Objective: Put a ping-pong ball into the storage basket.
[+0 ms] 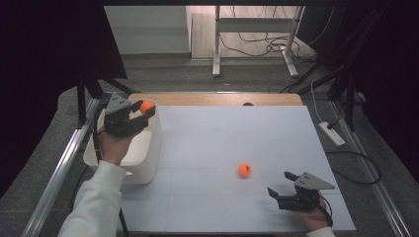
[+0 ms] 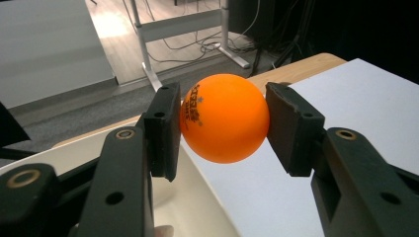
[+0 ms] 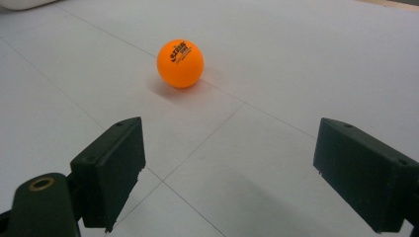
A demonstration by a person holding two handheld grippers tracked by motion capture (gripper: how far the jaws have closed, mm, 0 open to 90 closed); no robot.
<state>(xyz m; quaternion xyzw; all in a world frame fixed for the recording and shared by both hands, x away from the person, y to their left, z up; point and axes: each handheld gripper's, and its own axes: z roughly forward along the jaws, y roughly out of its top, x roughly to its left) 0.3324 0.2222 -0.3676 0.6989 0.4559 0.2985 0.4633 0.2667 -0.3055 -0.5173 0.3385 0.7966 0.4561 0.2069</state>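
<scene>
White tub [image 1: 148, 163]: sitting at the left edge of the tabletop [image 1: 222, 138], open at the top; every place below is being given relative to it.
Left gripper [image 1: 141, 114]: hovering over the tub's far right corner, pinching the held ball [image 2: 225, 118] at its widest line, one pad on each side.
Held ball: hanging just above the tub's rim, apart from it.
Handling, as I am judging it: a hollow table-tennis ball, very light, stiff but thin-walled, smooth and slippery; a hard squeeze is risking a dent, an off-centre one is letting it pop out.
Where to take hold: across the full middle, pads squarely opposite each other.
Loose ball [image 1: 244, 170]: lying on the tabletop well right of the tub, free to roll at a nudge.
Right gripper [image 1: 279, 190]: resting low, farther right of the tub than the loose ball, jaws spread wide and pointing at that ball, nothing between them.
</scene>
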